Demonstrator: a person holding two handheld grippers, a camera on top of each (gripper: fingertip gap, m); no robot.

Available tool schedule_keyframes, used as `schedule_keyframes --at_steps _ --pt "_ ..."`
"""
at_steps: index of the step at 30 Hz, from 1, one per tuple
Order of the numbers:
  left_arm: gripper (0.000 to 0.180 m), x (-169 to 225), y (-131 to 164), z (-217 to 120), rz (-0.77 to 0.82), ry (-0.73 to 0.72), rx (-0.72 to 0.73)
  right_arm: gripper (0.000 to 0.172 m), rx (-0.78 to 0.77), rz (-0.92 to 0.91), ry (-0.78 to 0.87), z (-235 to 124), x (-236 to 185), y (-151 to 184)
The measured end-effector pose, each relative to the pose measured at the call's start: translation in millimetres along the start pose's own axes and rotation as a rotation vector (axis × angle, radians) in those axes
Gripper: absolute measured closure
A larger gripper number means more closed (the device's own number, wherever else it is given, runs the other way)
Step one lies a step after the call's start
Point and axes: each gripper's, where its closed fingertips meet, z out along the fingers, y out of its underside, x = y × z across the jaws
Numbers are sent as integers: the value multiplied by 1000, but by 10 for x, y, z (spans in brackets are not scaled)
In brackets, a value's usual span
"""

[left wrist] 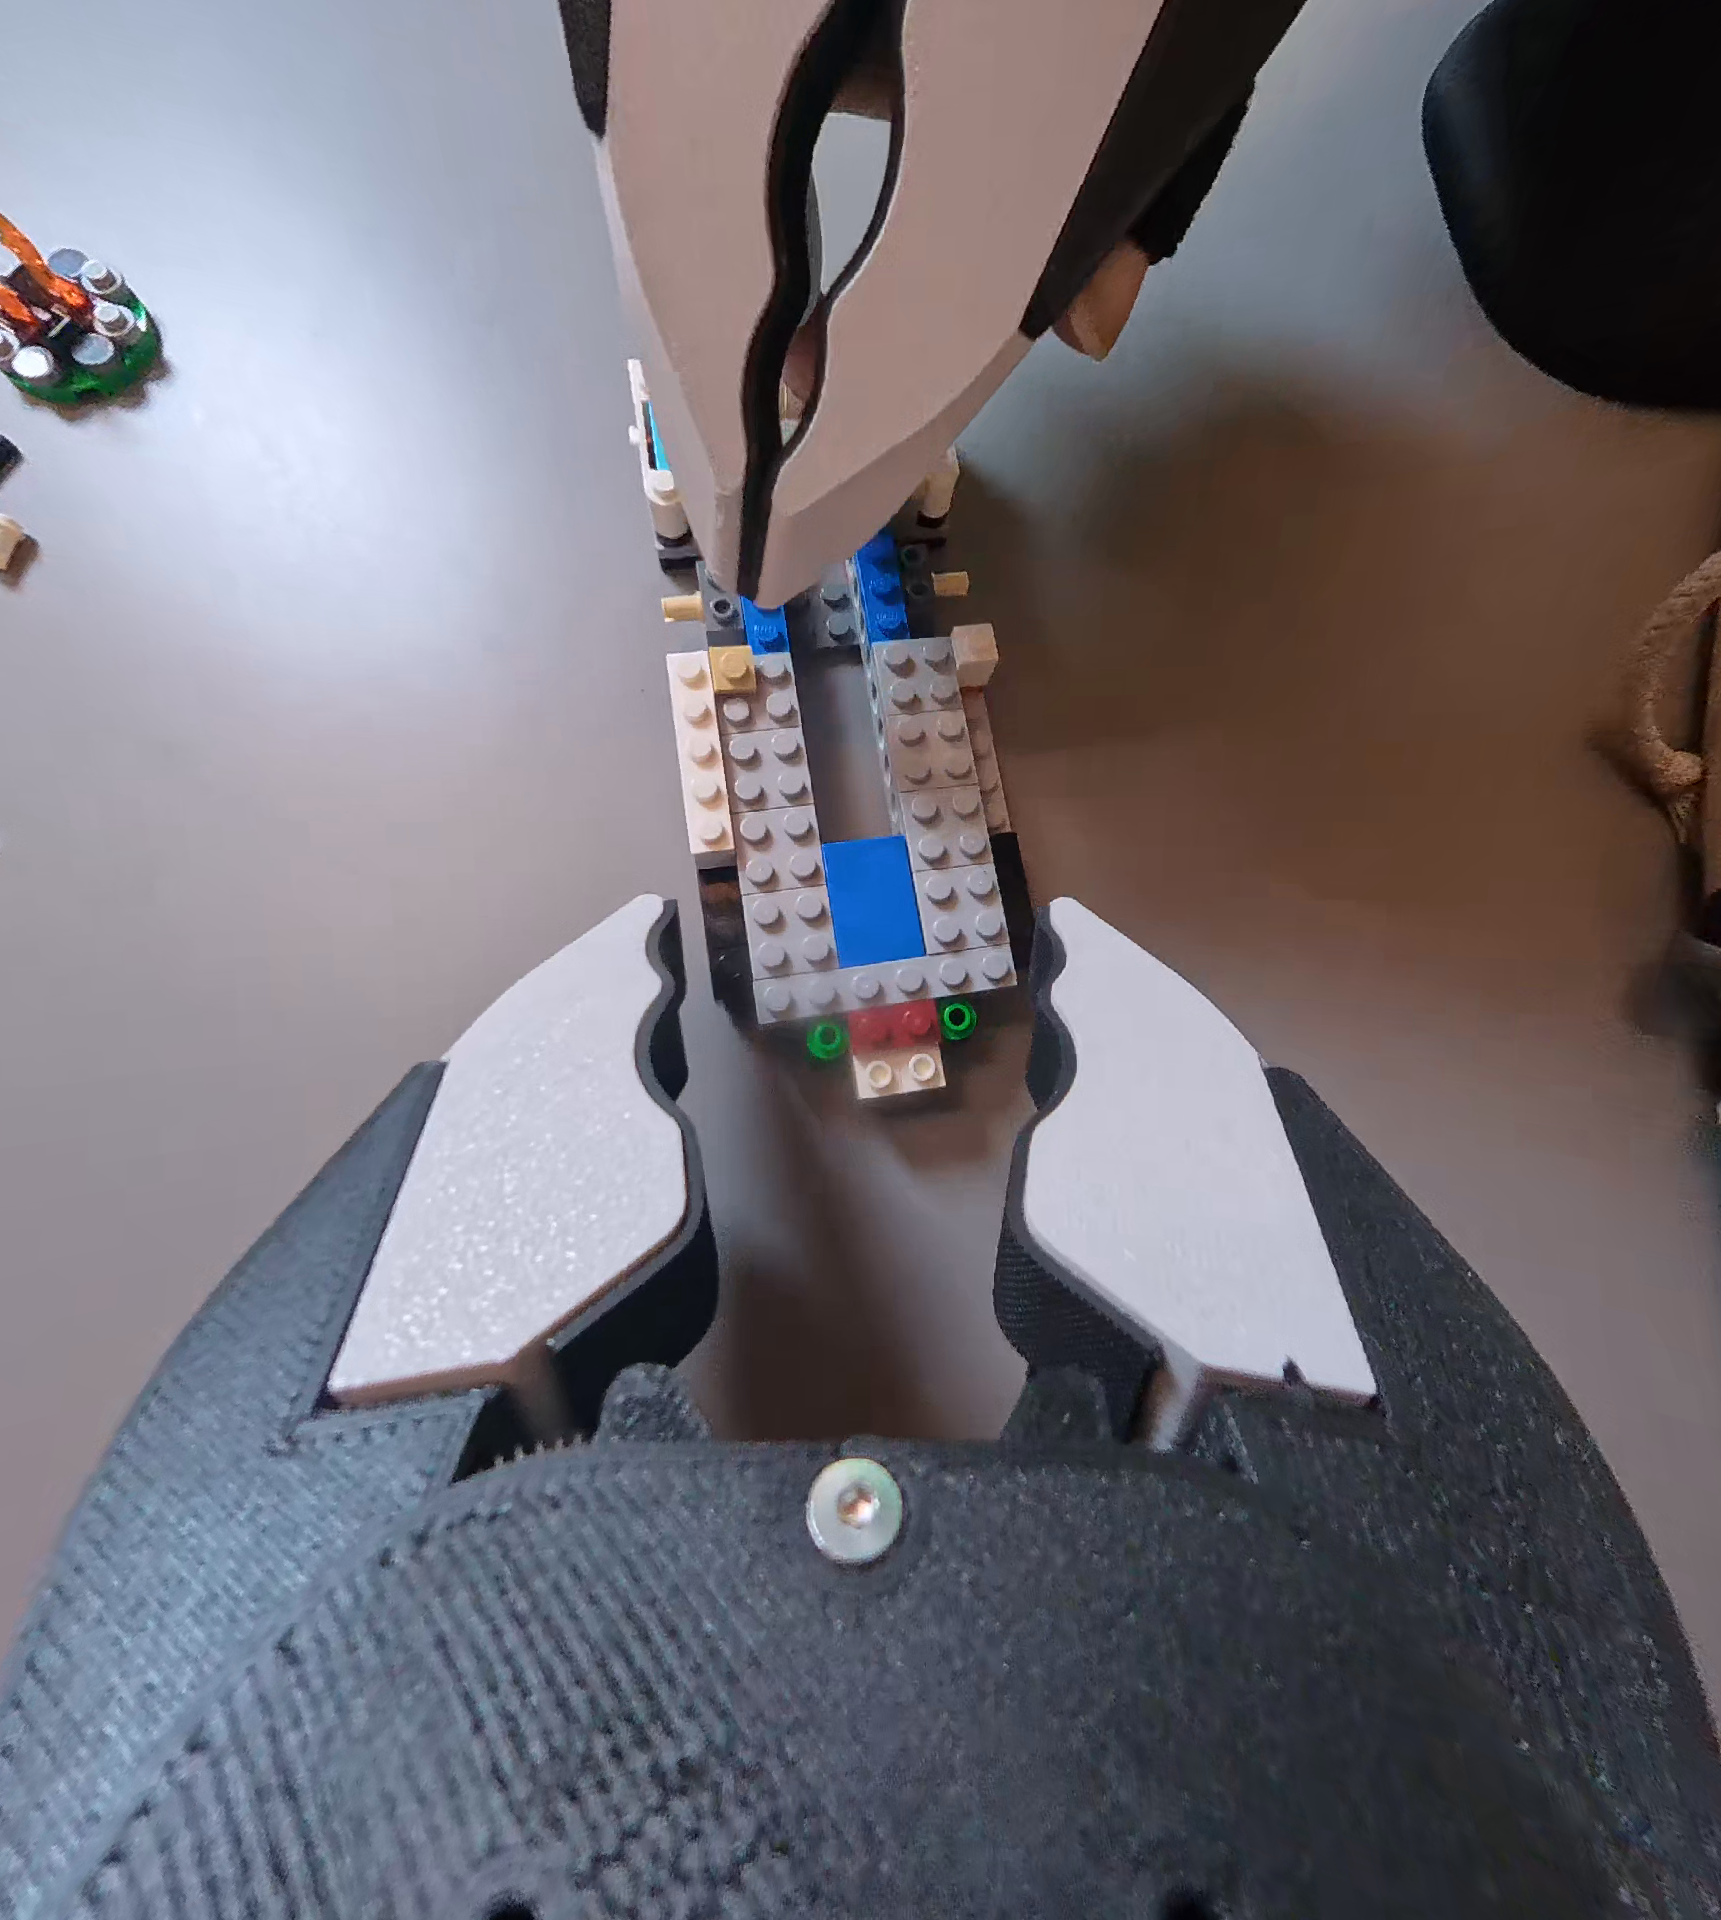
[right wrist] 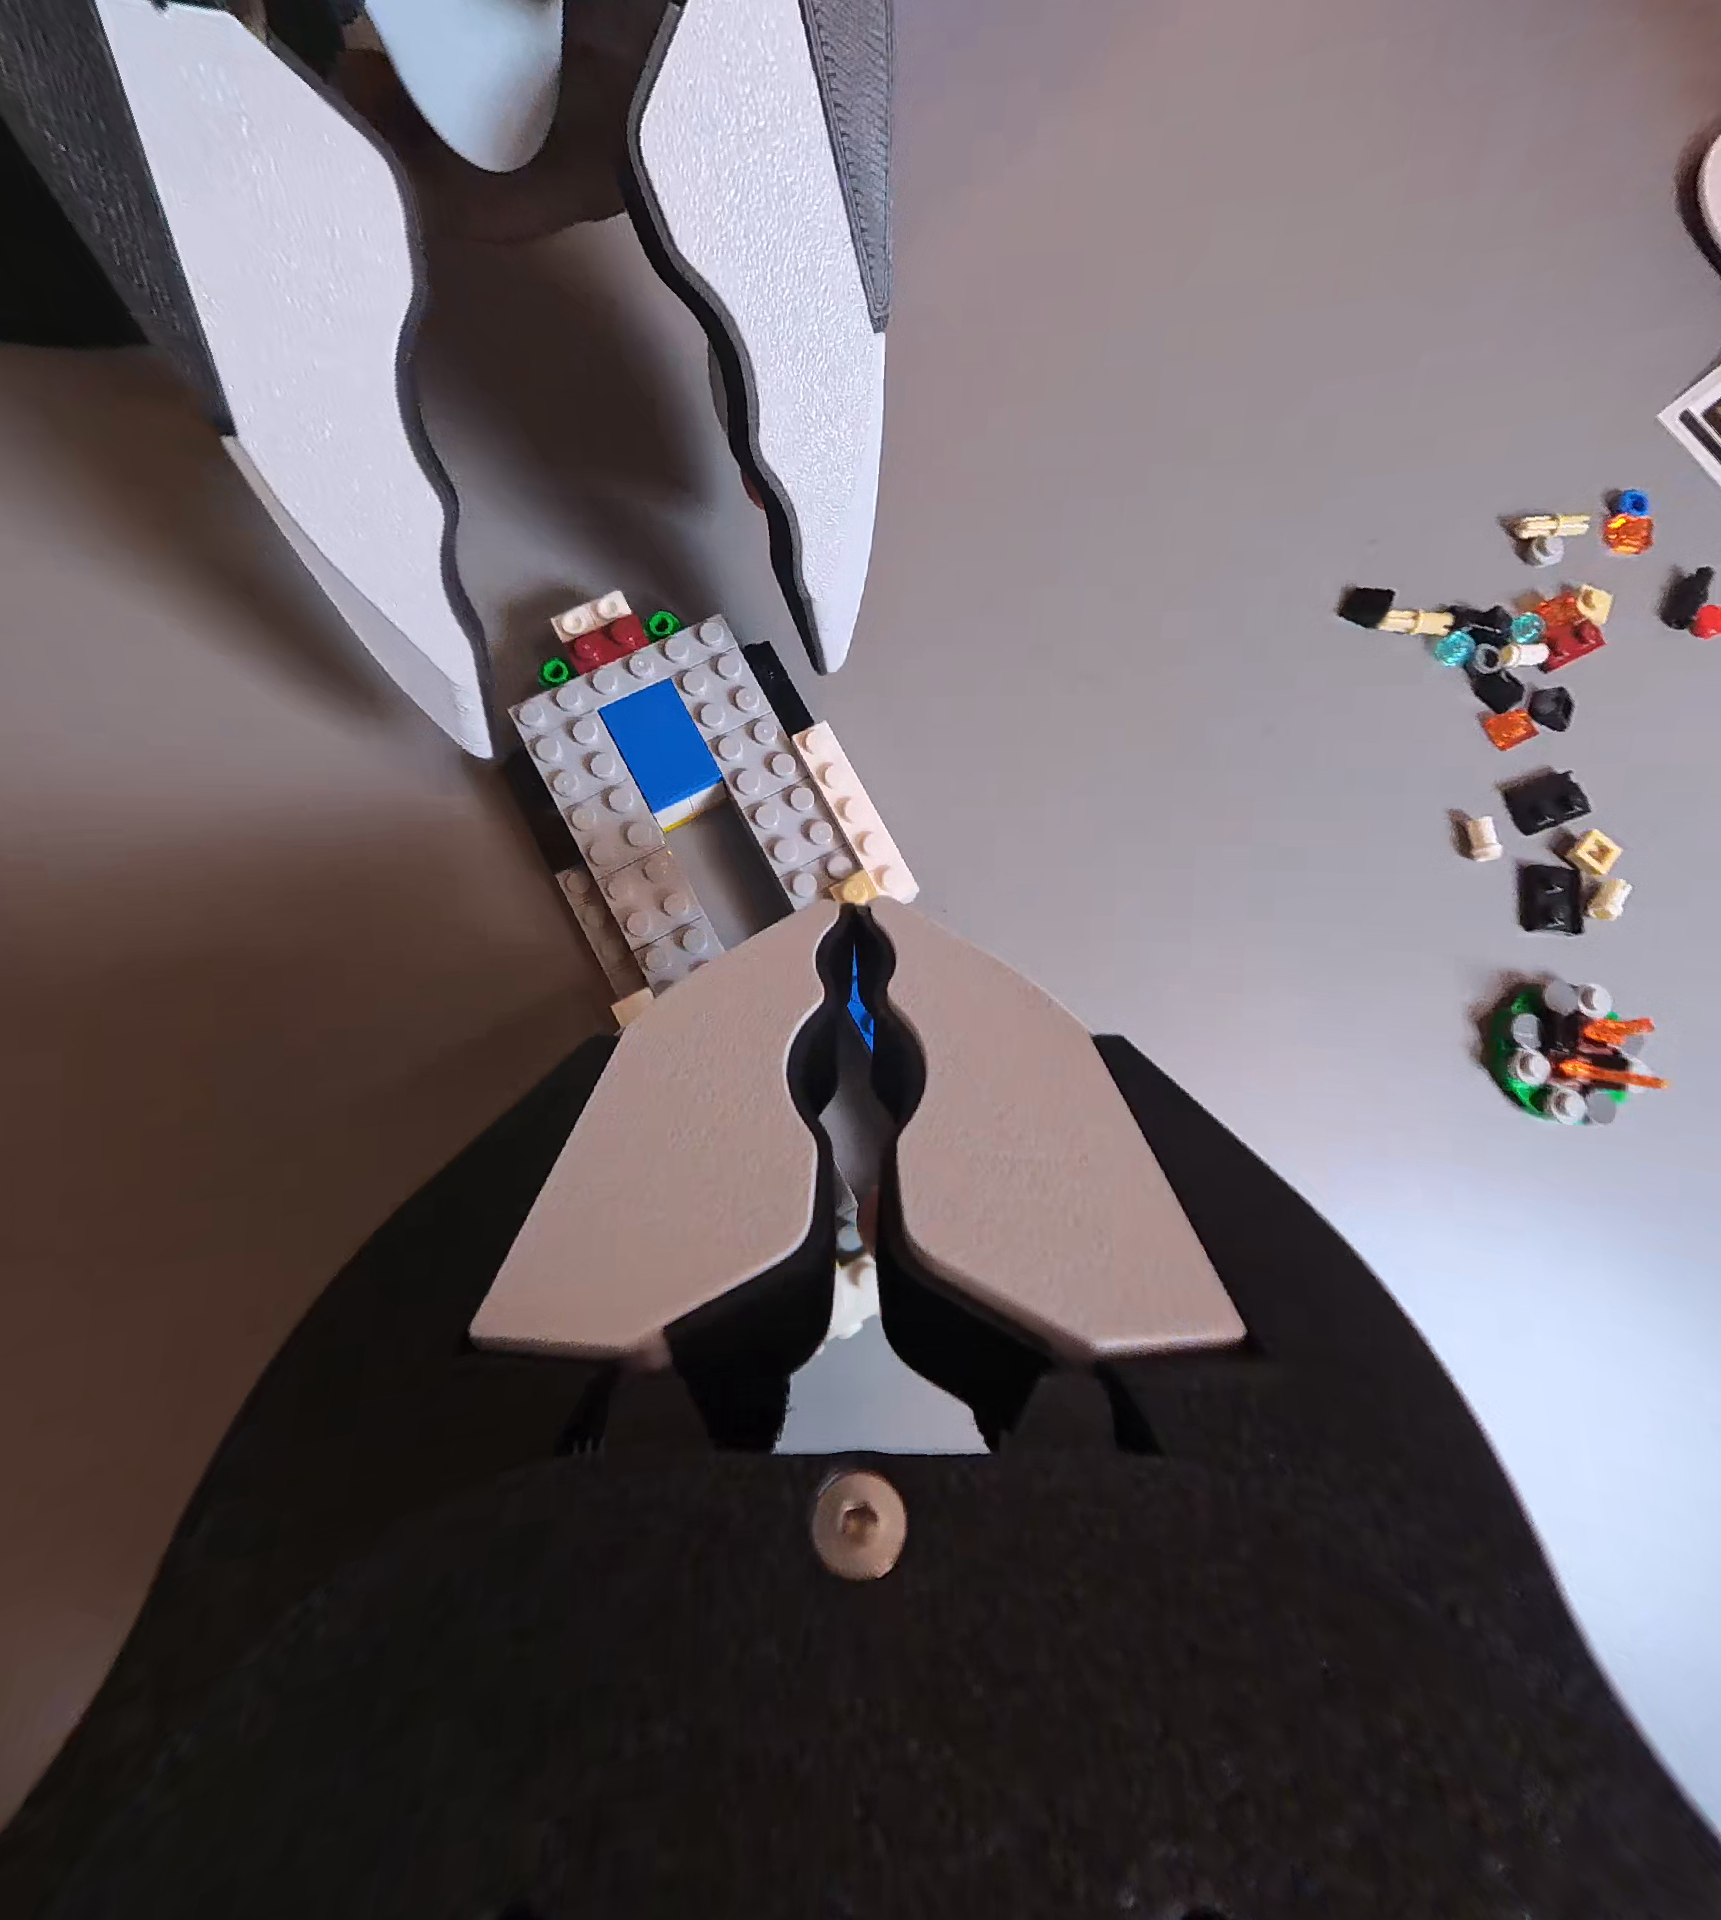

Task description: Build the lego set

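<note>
Lighting and image quality: soft daylight-like illumination, wide-angle distortion in both wrist views.

Grey table (left wrist: 264,727) evenly lit, brighter and bluish at lower right of the right wrist view, dimmer and brownish toward the left. Broad soft-edged shadows fall on the table beside the brick model (left wrist: 845,831) and beneath both grippers. No hard glare; faint sparkle on pale finger plates (left wrist: 523,1174). Strong fisheye bending at edges; loose bricks (right wrist: 1531,665) near the margins slightly smeared. Foreground gripper bodies soft; centre sharpest.
</note>
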Motion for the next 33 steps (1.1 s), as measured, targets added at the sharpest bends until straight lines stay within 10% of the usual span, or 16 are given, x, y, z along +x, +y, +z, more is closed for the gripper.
schedule_keyframes --at_steps 33 --pt "120 13 91 77 7 -15 -32 171 -245 61 -92 126 4 55"
